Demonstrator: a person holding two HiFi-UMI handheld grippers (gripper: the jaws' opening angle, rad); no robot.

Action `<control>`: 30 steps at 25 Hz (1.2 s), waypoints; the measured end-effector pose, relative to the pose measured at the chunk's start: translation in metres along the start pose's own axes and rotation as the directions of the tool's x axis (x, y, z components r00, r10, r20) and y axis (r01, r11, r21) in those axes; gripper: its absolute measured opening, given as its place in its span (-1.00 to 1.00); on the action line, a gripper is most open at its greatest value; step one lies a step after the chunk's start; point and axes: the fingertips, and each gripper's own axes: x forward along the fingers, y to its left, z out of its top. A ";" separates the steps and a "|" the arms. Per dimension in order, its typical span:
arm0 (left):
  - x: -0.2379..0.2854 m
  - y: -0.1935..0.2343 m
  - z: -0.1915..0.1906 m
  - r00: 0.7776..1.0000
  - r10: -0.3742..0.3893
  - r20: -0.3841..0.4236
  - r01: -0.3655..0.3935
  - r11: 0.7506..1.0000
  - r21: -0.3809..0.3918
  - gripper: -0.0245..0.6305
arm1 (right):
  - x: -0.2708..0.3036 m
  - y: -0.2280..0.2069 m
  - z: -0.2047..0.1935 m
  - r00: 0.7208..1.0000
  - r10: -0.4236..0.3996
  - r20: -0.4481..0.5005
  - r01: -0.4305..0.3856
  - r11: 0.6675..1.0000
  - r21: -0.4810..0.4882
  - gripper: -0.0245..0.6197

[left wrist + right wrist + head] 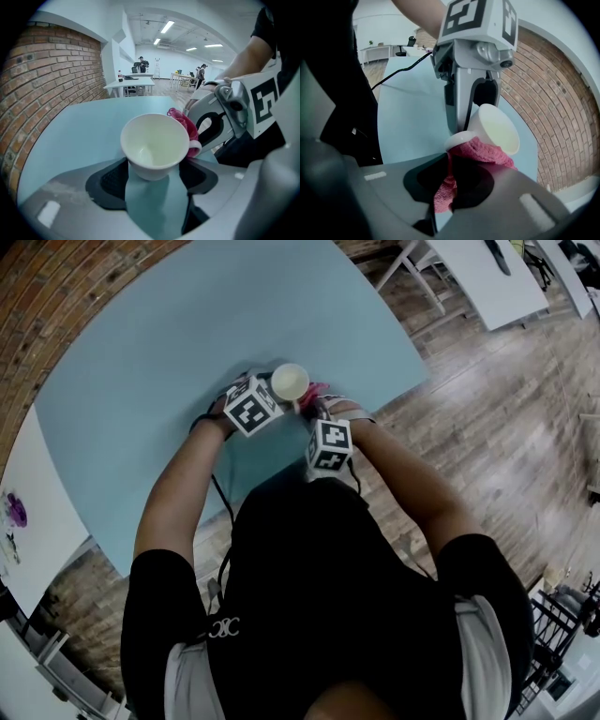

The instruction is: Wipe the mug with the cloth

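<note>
A white mug point(290, 381) hangs tilted over the light blue table point(169, 343), its mouth turned up. My left gripper point(270, 396) is shut on the mug's lower body point(156, 145), with a dark pad on each side. Just right of it, my right gripper point(315, 411) is shut on a pink cloth point(449, 183). The cloth's upper fold point(485, 152) lies against the mug's handle and side point(494, 127). In the left gripper view the cloth point(186, 123) shows behind the mug's rim, in front of the right gripper's body point(220, 123).
A brick wall point(51, 89) runs along the table's far side. White tables point(497, 277) stand on the wooden floor point(506, 427) to the right. A black cable point(401, 70) trails across the table from the left gripper. People stand far off in the room point(201, 72).
</note>
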 end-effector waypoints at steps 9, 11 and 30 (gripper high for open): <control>0.001 0.002 0.000 0.999 0.034 0.014 -0.033 0.997 -0.065 0.15 | 0.006 -0.001 -0.004 0.999 -0.034 0.023 0.030 0.988 0.153 -0.80; 0.003 0.001 -0.002 0.999 0.047 0.017 -0.045 0.994 -0.096 0.15 | 0.004 -0.001 -0.006 0.999 -0.050 0.013 0.046 0.972 0.229 -0.80; -0.001 0.000 -0.006 0.971 0.231 0.068 -0.184 0.892 -0.412 0.10 | -0.001 0.036 0.014 0.998 0.013 0.060 -0.034 0.933 0.358 -0.80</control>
